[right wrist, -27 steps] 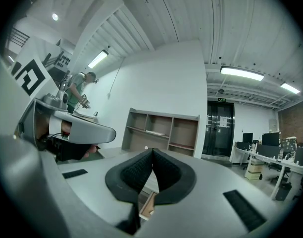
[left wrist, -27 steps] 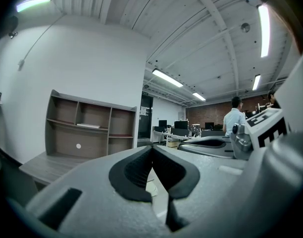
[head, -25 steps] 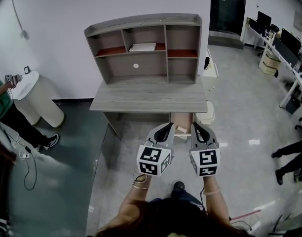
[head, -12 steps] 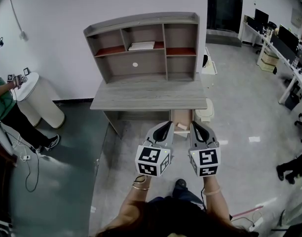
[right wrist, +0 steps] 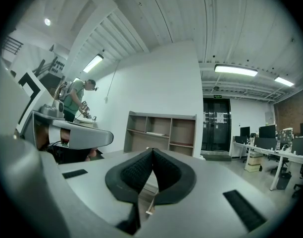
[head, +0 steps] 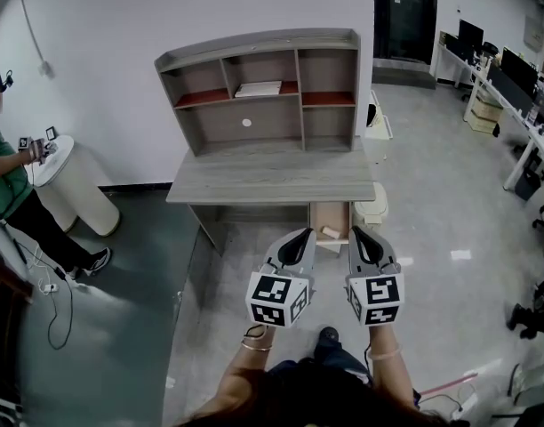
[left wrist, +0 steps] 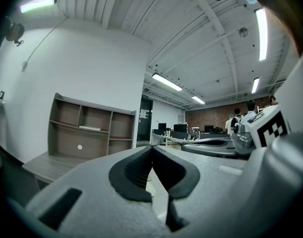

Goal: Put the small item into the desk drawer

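Observation:
A grey desk [head: 272,176] with a shelf hutch stands against the white wall. Under its right side a drawer [head: 331,221] is pulled out, and a small pale item [head: 331,231] lies inside it. My left gripper [head: 300,237] and right gripper [head: 356,235] are held side by side in front of the drawer, a short way back from it. Both are shut with nothing between the jaws; the dark pads meet tip to tip in the left gripper view [left wrist: 152,148] and in the right gripper view [right wrist: 152,150].
A white flat object [head: 258,88] lies on the hutch's middle shelf. A person [head: 10,163] stands at the left beside a round white stand [head: 72,185]. Cables trail on the floor at left. Office desks with monitors [head: 521,87] line the right side.
The whole view has shifted slightly, and both grippers sit a little lower and further back from the drawer. The small item now shows more clearly inside the drawer. Jaws stay shut.

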`<move>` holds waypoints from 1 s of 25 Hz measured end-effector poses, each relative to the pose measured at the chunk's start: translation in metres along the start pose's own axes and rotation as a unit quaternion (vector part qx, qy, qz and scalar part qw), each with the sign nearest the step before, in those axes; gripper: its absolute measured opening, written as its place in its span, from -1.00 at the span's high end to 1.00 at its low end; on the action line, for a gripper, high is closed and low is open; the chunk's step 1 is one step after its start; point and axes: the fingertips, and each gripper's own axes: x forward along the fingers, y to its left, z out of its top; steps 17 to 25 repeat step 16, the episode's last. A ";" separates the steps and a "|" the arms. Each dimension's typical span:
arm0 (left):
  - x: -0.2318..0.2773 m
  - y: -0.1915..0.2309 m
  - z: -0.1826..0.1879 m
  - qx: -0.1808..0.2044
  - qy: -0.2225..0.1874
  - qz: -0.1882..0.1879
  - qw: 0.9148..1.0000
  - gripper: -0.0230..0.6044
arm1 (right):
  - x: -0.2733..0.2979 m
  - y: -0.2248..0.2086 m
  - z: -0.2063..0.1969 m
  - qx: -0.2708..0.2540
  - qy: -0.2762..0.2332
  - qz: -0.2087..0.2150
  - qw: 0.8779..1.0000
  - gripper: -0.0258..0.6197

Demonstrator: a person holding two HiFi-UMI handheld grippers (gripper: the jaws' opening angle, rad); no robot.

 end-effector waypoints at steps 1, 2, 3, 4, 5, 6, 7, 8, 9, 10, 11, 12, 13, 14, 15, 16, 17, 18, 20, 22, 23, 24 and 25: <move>0.000 -0.001 -0.001 0.000 0.000 0.000 1.000 0.88 | -0.001 -0.001 -0.001 0.002 -0.001 0.000 1.000 0.92; 0.000 -0.002 -0.002 -0.001 0.001 0.000 1.000 0.88 | -0.002 -0.001 -0.001 0.002 -0.001 0.000 1.000 0.92; 0.000 -0.002 -0.003 -0.001 0.001 -0.001 1.000 0.88 | -0.003 -0.002 -0.002 0.002 0.000 0.000 1.000 0.92; 0.001 -0.003 -0.004 -0.002 0.002 -0.001 1.000 0.88 | -0.003 -0.002 -0.003 0.002 0.001 0.001 1.000 0.92; 0.001 -0.003 -0.004 -0.003 0.002 -0.001 1.000 0.88 | -0.003 -0.002 -0.004 0.002 0.004 0.001 1.000 0.92; 0.002 -0.003 -0.004 -0.003 0.003 -0.001 1.000 0.88 | -0.003 -0.002 -0.005 0.002 0.008 0.003 1.000 0.92; 0.003 -0.004 -0.004 -0.002 0.003 -0.001 1.000 0.88 | -0.003 -0.002 -0.006 0.003 0.010 0.004 1.000 0.92; 0.005 -0.005 -0.004 -0.002 0.004 -0.002 1.000 0.88 | -0.003 -0.003 -0.006 0.004 0.010 0.004 1.000 0.92; 0.007 -0.005 -0.005 -0.003 0.004 -0.002 1.000 0.88 | -0.002 -0.004 -0.005 0.005 0.007 0.004 1.000 0.92; 0.008 -0.006 -0.005 -0.004 0.003 -0.003 1.000 0.88 | -0.001 -0.005 -0.004 0.006 0.003 0.003 1.000 0.92; 0.010 -0.006 -0.005 -0.005 0.003 -0.003 1.000 0.88 | -0.001 -0.005 -0.004 0.006 0.000 0.003 1.000 0.92; 0.011 -0.006 -0.005 -0.006 0.004 -0.003 1.000 0.88 | 0.000 -0.006 -0.005 0.006 0.000 0.003 1.000 0.92; 0.012 -0.007 -0.005 -0.006 0.004 -0.003 1.000 0.88 | 0.000 -0.006 -0.005 0.007 0.002 0.005 1.000 0.92; 0.014 -0.007 -0.006 -0.006 0.005 -0.003 1.000 0.88 | 0.000 -0.006 -0.006 0.008 0.005 0.007 1.000 0.92; 0.015 -0.008 -0.006 -0.006 0.006 -0.003 1.000 0.88 | 0.000 -0.006 -0.007 0.009 0.008 0.009 1.000 0.92; 0.017 -0.009 -0.007 -0.007 0.006 -0.004 1.000 0.88 | 0.000 -0.006 -0.008 0.010 0.012 0.011 1.000 0.92; 0.017 -0.009 -0.007 -0.007 0.006 -0.004 1.000 0.88 | 0.000 -0.006 -0.008 0.010 0.012 0.011 1.000 0.92; 0.017 -0.009 -0.007 -0.007 0.006 -0.004 1.000 0.88 | 0.000 -0.006 -0.008 0.010 0.012 0.011 1.000 0.92; 0.017 -0.009 -0.007 -0.007 0.006 -0.004 1.000 0.88 | 0.000 -0.006 -0.008 0.010 0.012 0.011 1.000 0.92; 0.017 -0.009 -0.007 -0.007 0.006 -0.004 1.000 0.88 | 0.000 -0.006 -0.008 0.010 0.012 0.011 1.000 0.92; 0.017 -0.009 -0.007 -0.007 0.006 -0.004 1.000 0.88 | 0.000 -0.006 -0.008 0.010 0.012 0.011 1.000 0.92; 0.017 -0.009 -0.007 -0.007 0.006 -0.004 1.000 0.88 | 0.000 -0.006 -0.008 0.010 0.012 0.011 1.000 0.92; 0.017 -0.009 -0.007 -0.007 0.006 -0.004 1.000 0.88 | 0.000 -0.006 -0.008 0.010 0.012 0.011 1.000 0.92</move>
